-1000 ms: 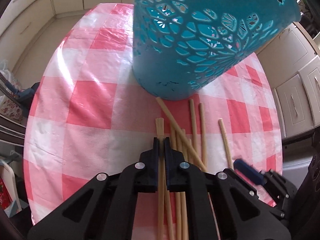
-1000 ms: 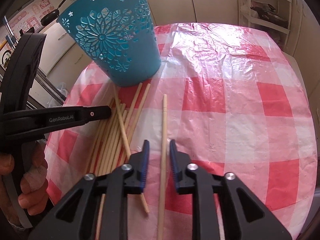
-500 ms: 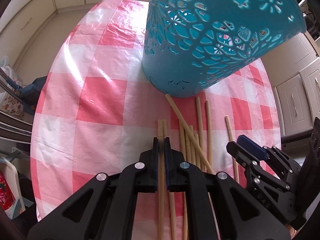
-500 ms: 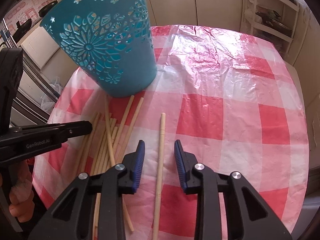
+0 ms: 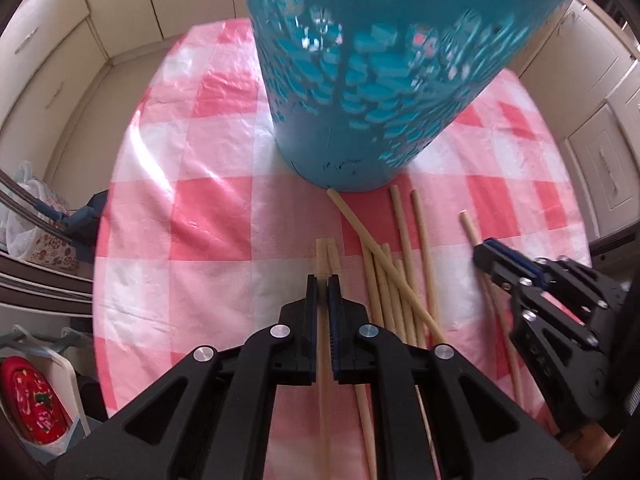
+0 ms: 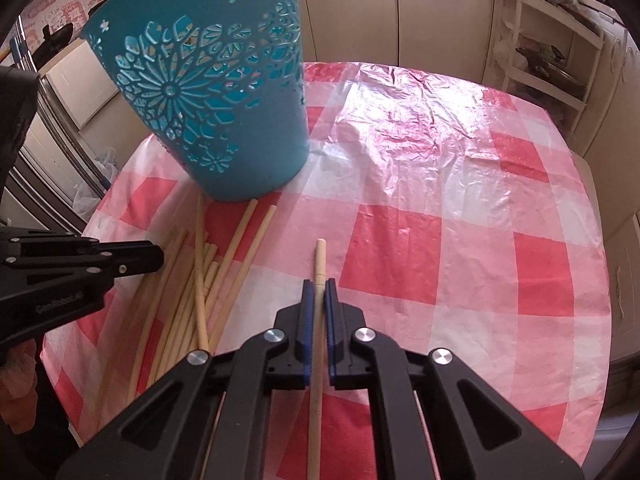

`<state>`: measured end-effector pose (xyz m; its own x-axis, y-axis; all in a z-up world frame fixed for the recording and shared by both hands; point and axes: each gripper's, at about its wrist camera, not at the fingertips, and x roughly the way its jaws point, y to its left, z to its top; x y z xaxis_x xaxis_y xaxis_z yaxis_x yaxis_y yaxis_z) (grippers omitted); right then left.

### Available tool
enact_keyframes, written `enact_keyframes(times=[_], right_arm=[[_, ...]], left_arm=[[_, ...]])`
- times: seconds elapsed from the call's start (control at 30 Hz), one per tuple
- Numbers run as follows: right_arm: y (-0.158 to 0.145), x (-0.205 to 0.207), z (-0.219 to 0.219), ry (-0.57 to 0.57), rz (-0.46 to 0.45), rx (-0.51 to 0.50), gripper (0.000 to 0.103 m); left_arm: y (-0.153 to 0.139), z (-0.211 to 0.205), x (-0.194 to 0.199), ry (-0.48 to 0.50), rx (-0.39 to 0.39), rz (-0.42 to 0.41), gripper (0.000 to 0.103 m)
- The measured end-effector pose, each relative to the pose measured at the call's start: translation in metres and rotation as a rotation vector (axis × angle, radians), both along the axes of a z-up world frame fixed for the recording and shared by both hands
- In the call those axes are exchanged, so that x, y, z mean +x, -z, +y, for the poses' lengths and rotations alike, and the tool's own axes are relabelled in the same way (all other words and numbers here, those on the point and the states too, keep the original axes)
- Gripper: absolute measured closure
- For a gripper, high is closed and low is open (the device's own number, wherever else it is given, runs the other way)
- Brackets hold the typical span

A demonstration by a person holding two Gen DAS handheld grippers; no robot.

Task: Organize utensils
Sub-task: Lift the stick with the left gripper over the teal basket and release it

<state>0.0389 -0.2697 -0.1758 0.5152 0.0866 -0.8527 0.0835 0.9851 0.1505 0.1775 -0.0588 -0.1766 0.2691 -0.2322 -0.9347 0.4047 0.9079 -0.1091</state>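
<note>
Both jaws clamp chopsticks: left gripper (image 5: 323, 280) one chopstick (image 5: 322, 258), right gripper (image 6: 319, 285) another (image 6: 319, 258); its side lettering blurred

The counter (image 6: 460, 184) wears a thin plastic cover in red and white checks, glossy and wrinkled, with bright glare across its creases. The chopsticks (image 6: 236, 248) look like pale, matt, unvarnished wood or bamboo, while the teal basket (image 6: 224, 92) is smooth moulded plastic pierced with flower cut-outs. Both the left gripper (image 5: 322, 280) and the right gripper (image 6: 319, 284) are matt black plastic with shiny metal screw heads and ribbed blue pads (image 6: 307, 320).
</note>
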Motion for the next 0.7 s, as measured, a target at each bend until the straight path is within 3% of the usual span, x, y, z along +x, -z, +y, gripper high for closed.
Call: enact_keyframes(times=[0.07, 0.2, 0.37, 0.47, 0.57, 0.7], right_arm=[[0.001, 0.001, -0.005, 0.010, -0.002, 0.035, 0.097], [0.002, 0.001, -0.008, 0.024, -0.007, 0.069, 0.097], [0.003, -0.002, -0.009, 0.034, -0.013, 0.087, 0.097], [0.003, -0.004, -0.010, 0.037, -0.017, 0.097, 0.097], [0.003, -0.004, -0.011, 0.036, -0.022, 0.104, 0.097], [0.004, -0.004, -0.011, 0.031, -0.026, 0.112, 0.097]], left_arm=[[-0.024, 0.016, -0.008, -0.003, -0.067, -0.020, 0.098], [-0.093, 0.036, -0.025, 0.000, -0.220, -0.137, 0.098], [-0.187, 0.039, -0.028, -0.026, -0.413, -0.394, 0.098], [-0.220, 0.009, -0.016, -0.041, -0.418, -0.536, 0.100], [-0.241, -0.010, -0.004, -0.036, -0.451, -0.561, 0.101], [-0.250, -0.020, 0.008, -0.030, -0.434, -0.549, 0.102]])
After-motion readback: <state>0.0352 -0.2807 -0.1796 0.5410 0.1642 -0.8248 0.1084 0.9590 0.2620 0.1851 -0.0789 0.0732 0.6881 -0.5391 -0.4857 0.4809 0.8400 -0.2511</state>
